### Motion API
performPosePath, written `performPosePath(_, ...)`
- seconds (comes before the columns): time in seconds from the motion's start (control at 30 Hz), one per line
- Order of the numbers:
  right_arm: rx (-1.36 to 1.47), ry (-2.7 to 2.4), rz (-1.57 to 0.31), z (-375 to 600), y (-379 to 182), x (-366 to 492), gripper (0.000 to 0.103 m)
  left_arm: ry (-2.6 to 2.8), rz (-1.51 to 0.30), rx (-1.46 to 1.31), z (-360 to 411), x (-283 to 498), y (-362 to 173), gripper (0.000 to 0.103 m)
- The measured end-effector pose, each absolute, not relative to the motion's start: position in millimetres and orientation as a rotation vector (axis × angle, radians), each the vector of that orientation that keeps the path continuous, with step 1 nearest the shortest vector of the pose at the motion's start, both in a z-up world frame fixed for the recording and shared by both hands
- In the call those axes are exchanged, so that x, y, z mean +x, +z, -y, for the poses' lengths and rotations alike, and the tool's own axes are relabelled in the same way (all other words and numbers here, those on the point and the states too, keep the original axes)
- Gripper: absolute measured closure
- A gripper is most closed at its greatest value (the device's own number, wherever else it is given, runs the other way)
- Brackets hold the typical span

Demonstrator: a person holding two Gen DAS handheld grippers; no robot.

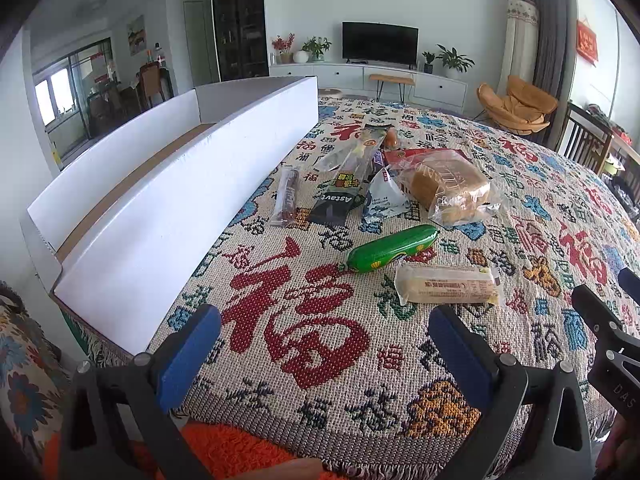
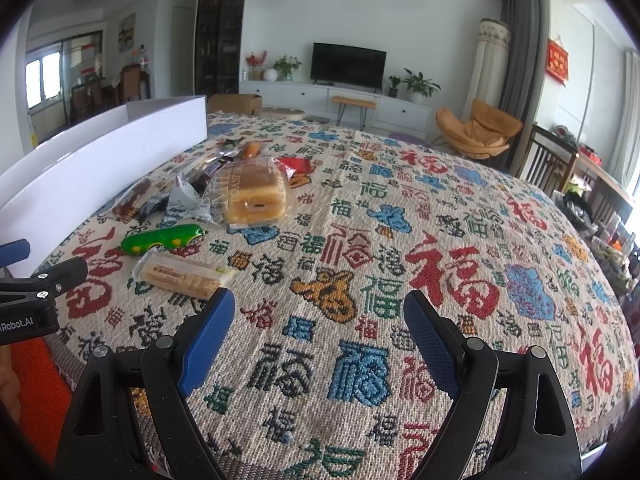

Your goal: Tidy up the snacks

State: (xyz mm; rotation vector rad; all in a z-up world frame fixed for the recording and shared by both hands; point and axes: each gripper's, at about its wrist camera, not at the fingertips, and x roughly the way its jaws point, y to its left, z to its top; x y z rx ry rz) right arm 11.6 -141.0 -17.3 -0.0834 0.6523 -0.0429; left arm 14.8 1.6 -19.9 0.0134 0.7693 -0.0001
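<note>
Jaws of both grippers gape; white box flanks snack pile

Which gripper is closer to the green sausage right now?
Left, narrowly. The green sausage lies ahead of the open left gripper; from the open right gripper it sits farther, ahead and to the left.

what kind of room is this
Most likely a home living room: a television stands on a low white cabinet with potted plants, and an orange lounge chair sits beyond the cloth-covered table.

patterned tablecloth, white box, snacks
</note>
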Motion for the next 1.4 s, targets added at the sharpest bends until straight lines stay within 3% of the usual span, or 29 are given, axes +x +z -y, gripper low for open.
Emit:
performPosePath(0.77, -0.084, -0.043, -0.655, 141, -18, 11, 0.014, -0.005, -0.78, 0.009, -1, 13, -22, 0.0)
performPosePath(1.03, -0.076, -0.048, -0.648, 143, -18, 9, 0.014, -0.013, -0.879, 0.21, -5, -4, 3, 0.0)
performPosePath(1.13, -0.066, -0.042, -0.668, 143, -22, 13, 0.014, -0.05, -0.859, 0.155, -10, -12, 8, 0.0)
performPosePath(1.4, -0.047, 0.055, -0.726, 137, -29, 18, 0.014, -0.013, -0.925, 0.166, -12, 1, -36, 0.0)
